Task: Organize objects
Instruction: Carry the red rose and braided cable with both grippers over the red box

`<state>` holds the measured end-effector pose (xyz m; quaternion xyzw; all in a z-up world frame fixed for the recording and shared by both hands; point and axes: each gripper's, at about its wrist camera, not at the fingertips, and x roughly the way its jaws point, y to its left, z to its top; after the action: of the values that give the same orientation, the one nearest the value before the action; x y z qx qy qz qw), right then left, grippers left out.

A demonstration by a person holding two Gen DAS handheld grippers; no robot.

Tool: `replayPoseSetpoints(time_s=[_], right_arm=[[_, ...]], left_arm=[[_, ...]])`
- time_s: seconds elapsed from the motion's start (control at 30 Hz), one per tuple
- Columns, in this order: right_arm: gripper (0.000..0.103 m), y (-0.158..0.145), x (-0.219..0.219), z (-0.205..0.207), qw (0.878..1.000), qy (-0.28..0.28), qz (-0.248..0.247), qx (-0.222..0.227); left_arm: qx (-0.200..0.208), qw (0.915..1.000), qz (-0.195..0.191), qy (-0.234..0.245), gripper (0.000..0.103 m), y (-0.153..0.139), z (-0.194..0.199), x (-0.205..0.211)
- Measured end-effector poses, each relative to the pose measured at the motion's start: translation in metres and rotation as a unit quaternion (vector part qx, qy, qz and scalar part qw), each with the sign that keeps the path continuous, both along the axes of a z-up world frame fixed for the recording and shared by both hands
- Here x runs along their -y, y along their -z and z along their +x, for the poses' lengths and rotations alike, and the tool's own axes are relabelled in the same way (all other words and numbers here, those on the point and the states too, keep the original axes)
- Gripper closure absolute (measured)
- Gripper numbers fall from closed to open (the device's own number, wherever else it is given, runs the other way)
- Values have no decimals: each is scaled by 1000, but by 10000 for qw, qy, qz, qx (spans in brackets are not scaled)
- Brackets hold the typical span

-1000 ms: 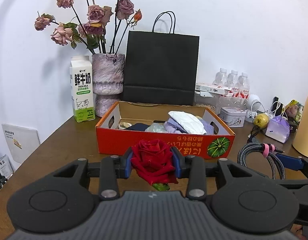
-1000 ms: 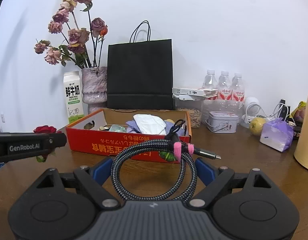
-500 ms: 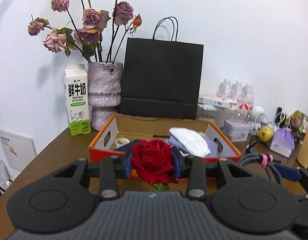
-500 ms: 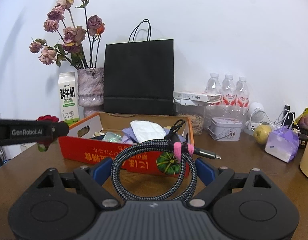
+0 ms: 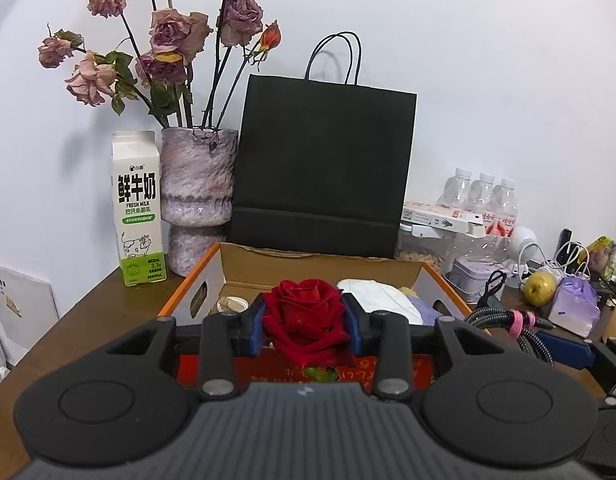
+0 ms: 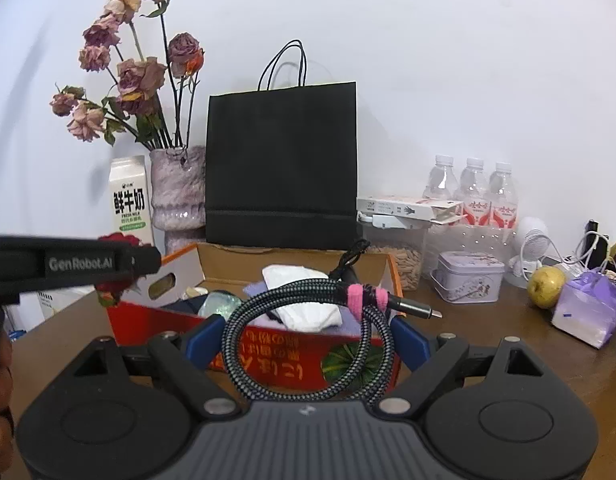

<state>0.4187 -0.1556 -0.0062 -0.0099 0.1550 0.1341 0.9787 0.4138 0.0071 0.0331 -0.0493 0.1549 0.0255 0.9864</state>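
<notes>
Red petals fill the left gripper (image 5: 306, 322): its blue pads pinch the rose (image 5: 303, 318) by the bloom, a grip that looks soft enough to spare the petals. Beside it the right gripper (image 6: 308, 338) stands spread wide, its pads bearing on both sides of the coiled cable (image 6: 308, 332). A pink tie (image 6: 366, 298) binds that coil, so it probably travels as one bundle, plug (image 6: 414, 309) jutting right.

Both loads hang just over the near wall of the box (image 6: 263, 360), whose open top already holds a white cloth (image 6: 303, 300) and other small things. That box is likely where rose and cable are bound, which would explain the level carry side by side.

Behind the box stand a milk carton (image 5: 136, 208), a vase (image 5: 197, 196) of dried roses and a black bag (image 5: 320, 168); bottles (image 6: 474, 192), a tin (image 6: 470, 276) and a pear (image 6: 546, 286) sit to the right.

Compared with a second ago, the box and bag loom larger and the near wall has slid under both grippers: they have come forward. Neither grip has changed.
</notes>
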Motion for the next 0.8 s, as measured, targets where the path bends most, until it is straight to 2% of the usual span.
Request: replayPoseSetpoints(time_s=[0.8], right_arm=[[15,-5,-29,87,9997,-149,-72,194]], left_arm=[[93,9993,-75,-366,64,-4,82,-32]])
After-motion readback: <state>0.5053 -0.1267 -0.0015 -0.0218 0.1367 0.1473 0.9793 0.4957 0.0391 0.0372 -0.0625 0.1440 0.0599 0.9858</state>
